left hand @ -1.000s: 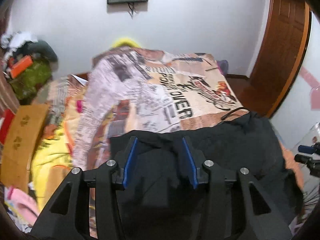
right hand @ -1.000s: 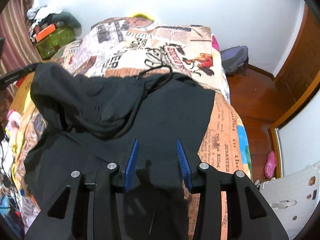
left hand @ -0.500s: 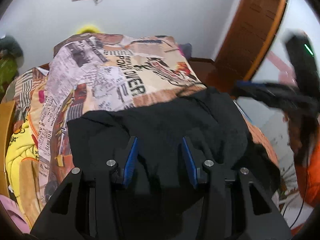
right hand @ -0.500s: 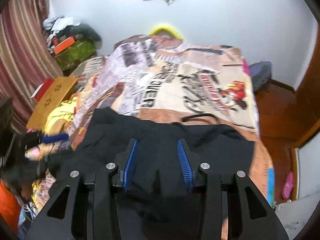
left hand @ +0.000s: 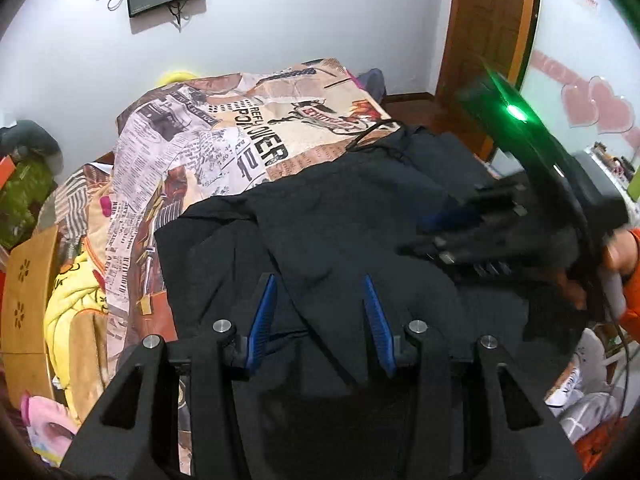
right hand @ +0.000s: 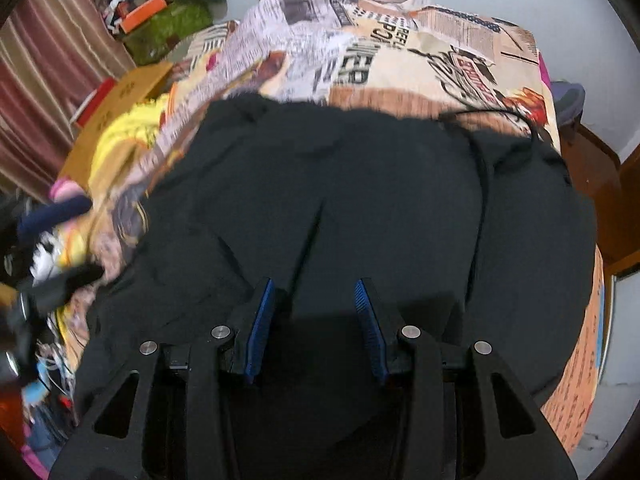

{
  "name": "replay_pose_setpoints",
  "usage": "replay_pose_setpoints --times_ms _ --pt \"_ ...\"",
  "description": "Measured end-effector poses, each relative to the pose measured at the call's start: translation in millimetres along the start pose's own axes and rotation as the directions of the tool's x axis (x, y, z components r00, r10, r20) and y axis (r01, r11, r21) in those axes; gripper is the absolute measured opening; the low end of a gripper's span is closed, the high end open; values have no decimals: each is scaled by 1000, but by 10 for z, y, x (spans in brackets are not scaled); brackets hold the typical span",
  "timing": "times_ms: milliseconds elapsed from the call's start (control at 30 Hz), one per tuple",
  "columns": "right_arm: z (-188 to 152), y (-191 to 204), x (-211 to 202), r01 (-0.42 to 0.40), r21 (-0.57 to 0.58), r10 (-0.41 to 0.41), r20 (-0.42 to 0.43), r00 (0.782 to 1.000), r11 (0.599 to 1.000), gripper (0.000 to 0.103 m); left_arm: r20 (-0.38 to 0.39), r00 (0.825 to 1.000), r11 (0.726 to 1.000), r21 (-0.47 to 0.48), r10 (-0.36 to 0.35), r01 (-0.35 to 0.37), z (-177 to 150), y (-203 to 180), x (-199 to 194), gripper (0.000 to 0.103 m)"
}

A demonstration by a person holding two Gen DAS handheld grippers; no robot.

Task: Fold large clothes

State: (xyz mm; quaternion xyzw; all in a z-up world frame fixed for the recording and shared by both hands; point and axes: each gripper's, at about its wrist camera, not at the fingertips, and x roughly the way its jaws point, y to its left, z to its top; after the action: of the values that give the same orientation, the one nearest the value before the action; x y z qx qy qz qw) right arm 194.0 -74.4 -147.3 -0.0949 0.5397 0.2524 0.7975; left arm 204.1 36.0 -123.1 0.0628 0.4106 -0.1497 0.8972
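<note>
A plain black fabric garment (right hand: 380,200) with a thin black drawstring (right hand: 484,184) lies on a bedspread printed like newspaper collage (left hand: 224,136) in cream, tan, orange and black lettering. Both grippers' finger pads (left hand: 260,320) are blue on black frames. Beside the bed, something yellow (left hand: 72,300), possibly a blanket.

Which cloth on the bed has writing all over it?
The newspaper-print blanket, spread behind the black garment, which is plain dark with no print.

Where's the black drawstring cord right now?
In the right wrist view the black drawstring cord runs along the black garment's right side, looping at its far edge onto the newspaper-print bedspread.
</note>
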Motion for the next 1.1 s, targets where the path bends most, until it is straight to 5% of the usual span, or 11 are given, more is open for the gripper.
replay_pose_setpoints --times_ms 267,400,633,933,1100 --pt "-312 140 -153 84 -66 -79 77 994 994 38 -111 994 996 -87 -15 5 -287 -48 549 44" --pt "-325 137 -217 80 -65 -74 90 993 995 38 -100 995 983 -185 -25 6 -365 54 570 45" --pt "-243 -162 -570 5 55 -14 159 987 998 38 -53 995 964 -250 79 -90 -229 415 370 45" --pt "-234 -829 -894 86 235 -143 238 961 968 38 -42 990 894 -427 134 -139 -164 1317 247 55" --pt "-297 -1279 -902 93 359 -181 221 958 929 39 -91 994 841 -532 59 -99 -317 1699 501 55"
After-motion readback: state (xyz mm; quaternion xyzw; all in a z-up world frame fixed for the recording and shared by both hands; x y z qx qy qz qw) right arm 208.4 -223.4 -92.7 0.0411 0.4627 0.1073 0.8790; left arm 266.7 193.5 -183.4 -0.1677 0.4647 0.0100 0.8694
